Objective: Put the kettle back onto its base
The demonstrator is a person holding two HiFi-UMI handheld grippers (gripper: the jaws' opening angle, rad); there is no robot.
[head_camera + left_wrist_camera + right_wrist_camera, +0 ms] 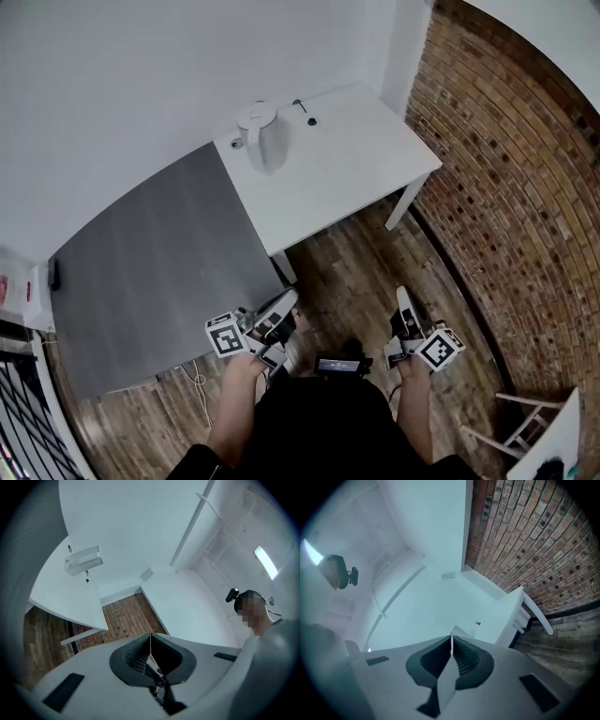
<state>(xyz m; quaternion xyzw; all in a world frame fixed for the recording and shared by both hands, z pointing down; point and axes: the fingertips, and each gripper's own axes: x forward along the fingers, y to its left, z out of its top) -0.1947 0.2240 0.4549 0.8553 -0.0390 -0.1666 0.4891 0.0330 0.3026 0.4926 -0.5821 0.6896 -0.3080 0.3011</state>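
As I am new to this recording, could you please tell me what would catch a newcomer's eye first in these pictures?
The white kettle stands near the back left of the white table, which fills the corner beside the red brick wall. Low in the head view, close to the person's body, the left gripper and the right gripper hang over the wooden floor, both shut on nothing and well short of the table.

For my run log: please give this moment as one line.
left tongs shut, empty | right tongs shut, empty | kettle upright on white table, untouched
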